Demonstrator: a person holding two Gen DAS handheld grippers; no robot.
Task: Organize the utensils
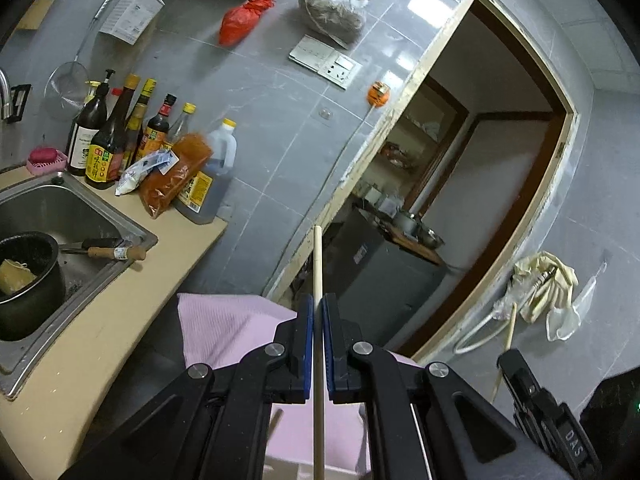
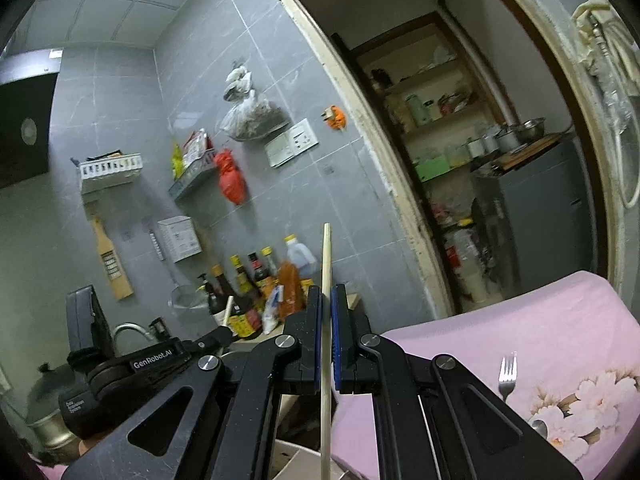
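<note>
My left gripper (image 1: 318,300) is shut on a pale wooden chopstick (image 1: 317,264) that sticks up past the blue pads (image 1: 307,344), raised above a pink cloth (image 1: 224,328). My right gripper (image 2: 329,292) is shut on a second wooden chopstick (image 2: 326,256), also held upright. In the right wrist view the left gripper (image 2: 230,330) shows at lower left with its chopstick tip (image 2: 228,310). A metal fork (image 2: 507,376) lies on the pink flowered cloth (image 2: 520,320), with a spoon bowl (image 2: 539,428) near it. In the left wrist view the right gripper's body (image 1: 540,404) shows at lower right with its chopstick (image 1: 505,348).
A steel sink (image 1: 60,208) holds a black pot (image 1: 28,280) and a wooden-handled tool (image 1: 116,252). Sauce bottles (image 1: 120,140) and an oil jug (image 1: 212,176) crowd the counter's back. Bags hang on the grey tiled wall. An open doorway (image 1: 460,184) leads to shelves and a grey cabinet (image 2: 532,232).
</note>
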